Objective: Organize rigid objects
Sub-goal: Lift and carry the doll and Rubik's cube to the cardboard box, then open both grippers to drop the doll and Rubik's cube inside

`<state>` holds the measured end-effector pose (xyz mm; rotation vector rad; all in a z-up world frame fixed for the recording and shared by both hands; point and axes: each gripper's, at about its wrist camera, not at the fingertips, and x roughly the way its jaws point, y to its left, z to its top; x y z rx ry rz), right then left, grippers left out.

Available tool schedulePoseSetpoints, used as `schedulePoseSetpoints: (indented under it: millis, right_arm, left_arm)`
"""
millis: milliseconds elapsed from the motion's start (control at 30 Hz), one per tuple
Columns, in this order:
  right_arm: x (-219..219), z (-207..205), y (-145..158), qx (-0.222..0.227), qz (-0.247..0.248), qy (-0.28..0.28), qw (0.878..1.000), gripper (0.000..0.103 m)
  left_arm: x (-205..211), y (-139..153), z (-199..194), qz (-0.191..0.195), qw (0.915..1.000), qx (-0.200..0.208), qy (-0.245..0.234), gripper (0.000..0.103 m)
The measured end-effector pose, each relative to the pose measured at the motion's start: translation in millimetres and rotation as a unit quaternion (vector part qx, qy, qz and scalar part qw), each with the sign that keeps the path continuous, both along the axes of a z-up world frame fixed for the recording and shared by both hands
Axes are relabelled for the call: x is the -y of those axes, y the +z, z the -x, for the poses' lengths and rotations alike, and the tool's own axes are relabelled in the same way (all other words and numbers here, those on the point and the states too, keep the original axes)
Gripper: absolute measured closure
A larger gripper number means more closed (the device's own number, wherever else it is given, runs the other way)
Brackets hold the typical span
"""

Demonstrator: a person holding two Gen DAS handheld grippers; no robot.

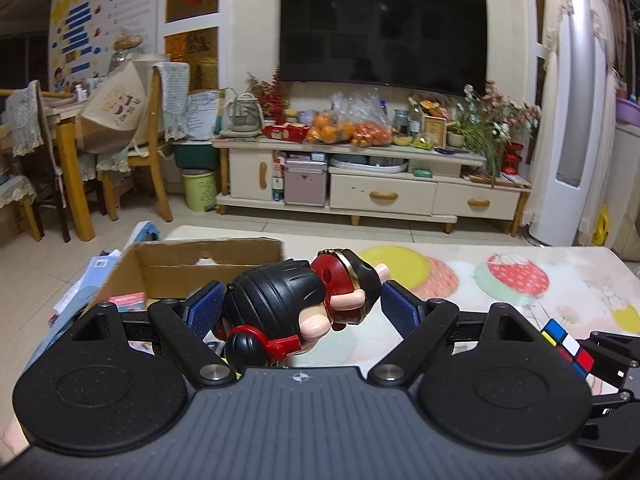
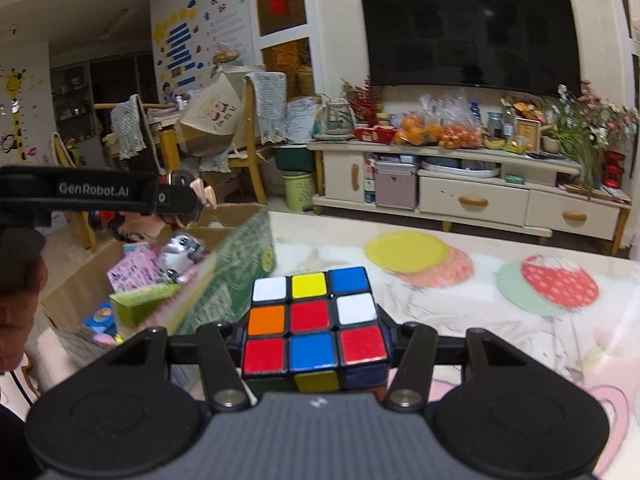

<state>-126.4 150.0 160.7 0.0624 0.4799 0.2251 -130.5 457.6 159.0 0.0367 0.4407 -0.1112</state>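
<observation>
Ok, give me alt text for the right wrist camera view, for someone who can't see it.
The right gripper holds a scrambled multicoloured puzzle cube over a pastel-patterned table. To its left, an open brown cardboard box holds toys; a black wall television hangs behind.

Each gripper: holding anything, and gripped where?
Left gripper: open around the doll figure; grip unclear. Right gripper: shut on the Rubik's cube, by its opposite side faces.

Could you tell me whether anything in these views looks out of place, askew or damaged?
Yes: the cartoon figurine lies on its side between the left gripper's spread blue pads, not upright. The cardboard box has a ragged notch torn in its back wall. The Rubik's cube in the right gripper is scrambled.
</observation>
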Motion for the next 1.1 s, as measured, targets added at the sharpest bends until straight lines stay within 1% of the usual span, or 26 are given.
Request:
schedulePoseSetpoints:
  millis: [100, 300, 533, 733, 867, 967, 1100]
  right_arm:
    - [-13.2, -9.8, 7.2, 0.007, 0.000, 0.015, 1.000, 0.049]
    - [-40.3, -38.0, 19.4, 0.014, -0.019, 0.050, 0.998, 0.049]
    - [-70.1, -75.1, 26.1, 0.013, -0.045, 0.088, 0.995, 0.049]
    - [-95.2, -100.8, 27.9, 0.010, -0.055, 0.110, 0.992, 0.049]
    - [-106.0, -115.0, 28.1, 0.008, -0.063, 0.118, 0.991, 0.049]
    - [-113.7, -122.9, 26.0, 0.006, -0.063, 0.124, 0.990, 0.049]
    - [-122.9, -134.8, 19.5, -0.014, -0.061, 0.124, 0.990, 0.048]
  left_arm:
    - [-6.4, 1.5, -0.3, 0.008, 0.9998, 0.000, 0.017, 0.000]
    - [-22.9, 2.7, -3.9, 0.023, 0.9982, -0.005, 0.056, 0.000]
    - [-43.2, -4.3, -3.9, 0.035, 0.9936, -0.027, 0.104, 0.000]
    - [-48.3, -4.4, -2.8, 0.041, 0.9890, -0.047, 0.134, 0.000]
    - [-49.2, -3.2, -4.1, 0.049, 0.9872, -0.061, 0.139, 0.000]
    - [-46.1, -1.5, -6.3, 0.042, 0.9868, -0.067, 0.141, 0.000]
    - [-45.0, -4.6, -11.2, 0.039, 0.9857, -0.087, 0.139, 0.000]
